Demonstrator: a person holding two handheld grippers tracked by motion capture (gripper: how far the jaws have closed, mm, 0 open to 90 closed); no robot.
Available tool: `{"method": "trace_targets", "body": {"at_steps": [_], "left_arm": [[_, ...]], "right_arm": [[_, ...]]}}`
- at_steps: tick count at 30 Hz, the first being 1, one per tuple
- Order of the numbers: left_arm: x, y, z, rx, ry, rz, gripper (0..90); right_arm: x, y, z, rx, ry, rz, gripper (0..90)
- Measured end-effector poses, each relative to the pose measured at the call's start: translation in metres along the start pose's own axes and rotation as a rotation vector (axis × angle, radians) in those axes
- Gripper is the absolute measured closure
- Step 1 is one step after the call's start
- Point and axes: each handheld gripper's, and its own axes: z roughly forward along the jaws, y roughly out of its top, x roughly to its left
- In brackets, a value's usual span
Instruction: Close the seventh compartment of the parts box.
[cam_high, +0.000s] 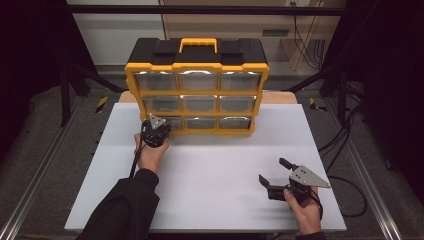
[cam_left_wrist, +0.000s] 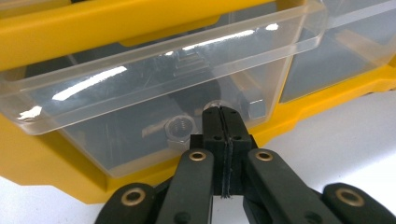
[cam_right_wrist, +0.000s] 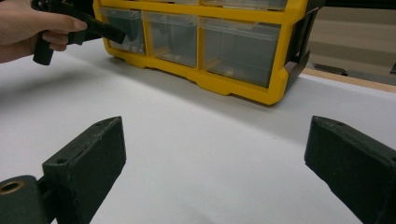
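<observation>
A yellow and black parts organizer (cam_high: 196, 75) with clear drawers stands at the back of the white board (cam_high: 215, 200). My left gripper (cam_high: 161, 127) is at its bottom-left drawer (cam_high: 174, 123). Seen along the left gripper (cam_left_wrist: 222, 112), the two jaws lie flat together, shut, with their tips against the clear drawer front (cam_left_wrist: 140, 79). Nothing shows between the pads. Behind the plastic lies a metal hex nut (cam_left_wrist: 180, 128). My right gripper (cam_high: 272, 170) rests low over the board at the front right, open and empty. Its jaws stand wide apart in the right gripper view (cam_right_wrist: 217, 140).
The organizer (cam_right_wrist: 210, 42) has three rows of drawers and a yellow carry handle (cam_high: 198, 45) on top. Cables trail off the right side of the board (cam_high: 350, 200). Dark frame legs stand on both sides behind the table.
</observation>
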Motion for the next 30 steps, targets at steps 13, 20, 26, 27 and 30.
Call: {"method": "trace_targets", "body": {"at_steps": [13, 20, 26, 27, 30], "left_arm": [[0.0006, 0.0015, 0.0035, -0.008, 0.006, -0.006, 89.8], [0.0009, 0.0025, 0.0042, -0.012, 0.007, -0.009, 89.8], [0.0011, 0.0027, 0.0045, -0.012, 0.008, -0.011, 89.9], [0.0012, 0.0026, 0.0046, -0.013, 0.008, -0.01, 89.8], [0.0012, 0.0027, 0.0049, -0.015, 0.008, -0.012, 89.8]], "right_arm": [[0.0, 0.0, 0.0, -0.001, 0.002, -0.001, 5.4], [-0.0003, -0.0003, 0.0002, 0.001, 0.003, 0.0, 5.4], [-0.0001, -0.0003, 0.0, 0.005, 0.0, 0.001, 5.4], [0.0, -0.0003, 0.0001, 0.005, -0.001, 0.002, 5.4], [0.0, -0.0005, 0.0002, 0.005, -0.002, 0.003, 5.4]]}}
